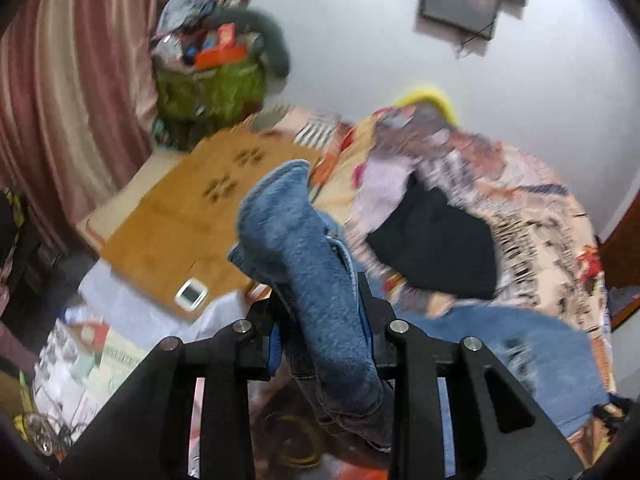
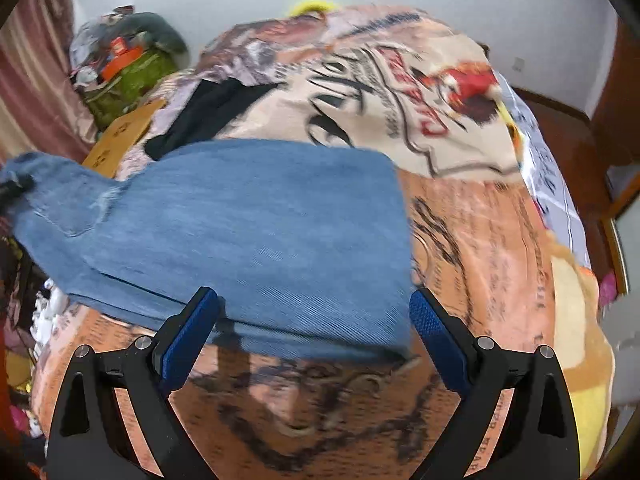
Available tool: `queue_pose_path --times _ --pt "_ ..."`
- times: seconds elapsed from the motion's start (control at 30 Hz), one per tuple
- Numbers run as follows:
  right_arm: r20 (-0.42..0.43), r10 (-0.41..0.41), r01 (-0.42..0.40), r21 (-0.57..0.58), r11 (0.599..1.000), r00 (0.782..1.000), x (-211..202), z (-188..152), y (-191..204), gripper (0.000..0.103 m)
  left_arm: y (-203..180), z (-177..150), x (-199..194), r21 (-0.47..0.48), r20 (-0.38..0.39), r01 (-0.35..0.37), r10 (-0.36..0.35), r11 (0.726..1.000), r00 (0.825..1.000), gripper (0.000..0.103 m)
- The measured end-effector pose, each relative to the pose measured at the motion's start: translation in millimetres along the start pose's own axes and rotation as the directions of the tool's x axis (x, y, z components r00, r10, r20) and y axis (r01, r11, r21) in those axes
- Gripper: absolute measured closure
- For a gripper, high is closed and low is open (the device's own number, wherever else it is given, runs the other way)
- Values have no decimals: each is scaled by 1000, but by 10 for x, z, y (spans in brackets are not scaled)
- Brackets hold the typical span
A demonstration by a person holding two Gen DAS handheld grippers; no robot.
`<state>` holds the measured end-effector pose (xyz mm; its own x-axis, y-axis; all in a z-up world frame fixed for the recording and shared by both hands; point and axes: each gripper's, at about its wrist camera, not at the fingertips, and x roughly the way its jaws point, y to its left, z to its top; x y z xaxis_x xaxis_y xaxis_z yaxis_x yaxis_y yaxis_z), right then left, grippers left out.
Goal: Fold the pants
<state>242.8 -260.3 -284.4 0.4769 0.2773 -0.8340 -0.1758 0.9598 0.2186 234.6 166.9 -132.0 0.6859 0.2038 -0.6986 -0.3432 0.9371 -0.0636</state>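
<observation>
A: Jaw status?

B: The left gripper (image 1: 324,320) has its jaws clamped on a bunched fold of the jeans (image 1: 304,248). The right gripper (image 2: 314,332) has its jaws spread wide, holding nothing; its blue pads (image 2: 188,336) stand at either side of the near edge of the jeans.

A: Location of the jeans relative to the blanket?

B: In the right wrist view the jeans (image 2: 248,232) lie flat across the printed blanket (image 2: 480,240), covering its middle. One end is raised off the blanket toward the left gripper. In the left wrist view that raised fold stands up between the fingers, above the blanket (image 1: 540,220).

A: Other items?

B: A black garment (image 1: 436,240) rests on the blanket beyond the jeans. A cardboard sheet (image 1: 180,216) lies just beside the blanket's edge, with a small white device (image 1: 191,293) on it. A green bag (image 1: 208,84) stands beyond the cardboard.
</observation>
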Motion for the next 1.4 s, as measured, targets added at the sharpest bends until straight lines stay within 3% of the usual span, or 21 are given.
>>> queue_pose_path --times 0.1,0.27,0.53,0.63,0.8,0.9,1.07,1.17,1.3,1.37,1.4 --pt "-12 39 -38 30 999 999 68 -34 -67 8 -378 160 -162 61 62 31 -34 998 997 74" --pt "-1 62 -62 24 998 998 56 -58 -92 8 -1052 347 -394 170 104 140 -160 975 982 77" --pt "3 105 -105 44 993 994 80 -82 -149 8 -2275 424 -549 356 82 256 -303 898 949 82" --pt "10 109 -110 34 993 994 76 -92 -148 8 -2722 336 -563 411 30 327 -372 851 928 82" --pt "16 122 -122 32 992 992 67 -102 -164 8 -3250 64 -435 475 -67 382 -401 792 914 82" --pt "18 129 -129 33 991 992 56 -107 -170 8 -3493 -151 -303 494 -165 439 -415 750 895 82" --pt "23 114 -114 9 993 993 -1 -145 -151 8 -3822 -565 -135 542 -318 506 -393 671 863 82" --pt "29 103 -103 -7 995 994 -45 -178 -139 8 -3935 -754 -84 559 -364 516 -367 649 856 81" --pt "40 112 -111 -13 994 993 -135 -248 -136 8 -3995 -875 -4 541 -436 556 -355 630 827 70" --pt "46 108 -107 -15 994 993 -176 -278 -138 8 -4025 -929 20 520 -475 588 -362 620 802 52" --pt "48 106 -106 -13 994 993 -195 -290 -145 8 -4027 -945 14 497 -500 617 -379 610 779 40"
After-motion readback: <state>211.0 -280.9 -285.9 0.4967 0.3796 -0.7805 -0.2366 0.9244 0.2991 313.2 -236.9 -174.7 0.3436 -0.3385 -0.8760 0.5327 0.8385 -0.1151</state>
